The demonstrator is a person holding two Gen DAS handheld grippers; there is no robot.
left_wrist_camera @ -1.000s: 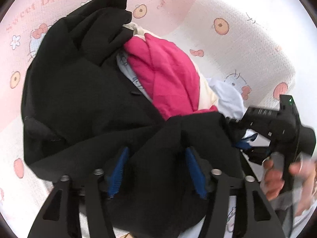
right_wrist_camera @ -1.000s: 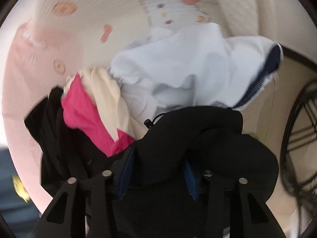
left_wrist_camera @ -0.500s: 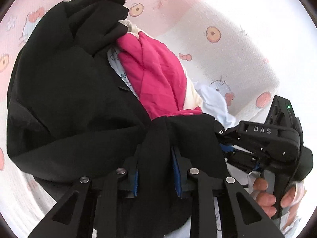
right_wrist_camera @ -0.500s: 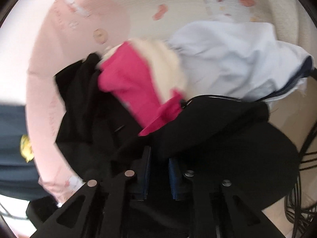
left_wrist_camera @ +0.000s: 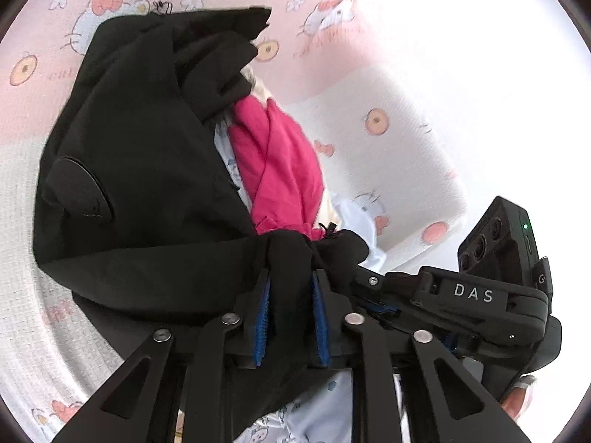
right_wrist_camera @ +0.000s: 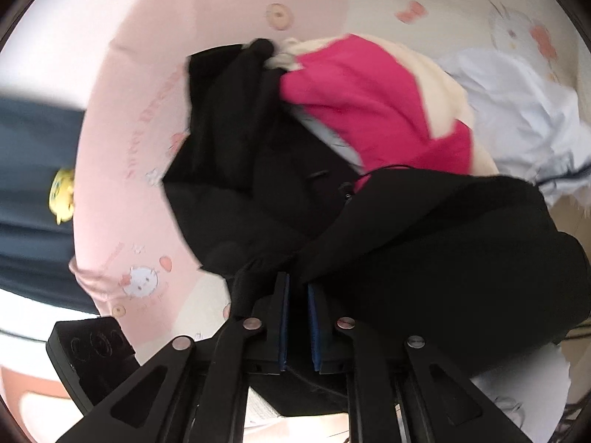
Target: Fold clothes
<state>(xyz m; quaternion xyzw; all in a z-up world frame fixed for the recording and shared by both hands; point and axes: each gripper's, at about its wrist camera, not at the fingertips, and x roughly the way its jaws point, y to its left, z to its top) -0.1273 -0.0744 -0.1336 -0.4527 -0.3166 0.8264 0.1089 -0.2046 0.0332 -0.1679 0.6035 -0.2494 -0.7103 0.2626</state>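
A black garment (left_wrist_camera: 147, 170) (right_wrist_camera: 424, 243) lies bunched on a pile of clothes. My left gripper (left_wrist_camera: 290, 277) is shut on a gathered fold of it, blue pads pressed against the cloth. My right gripper (right_wrist_camera: 298, 280) is shut on another fold of the same black garment. A pink garment (left_wrist_camera: 277, 162) (right_wrist_camera: 362, 103) lies under and behind the black one, with cream cloth (right_wrist_camera: 436, 74) beside it. The right gripper's body (left_wrist_camera: 480, 295), marked DAS, shows close on the right of the left wrist view.
A pink and white cartoon-print bedsheet (left_wrist_camera: 388, 92) (right_wrist_camera: 147, 74) covers the surface. Pale blue clothing (right_wrist_camera: 517, 103) lies to the right of the pile. A dark blue cloth with a yellow figure (right_wrist_camera: 62, 195) is at the left edge. Fingers of a hand (left_wrist_camera: 521, 395) hold the right gripper.
Both grippers went from open around the black cloth to shut on it. They have drawn close together and the black garment has lifted toward the cameras.
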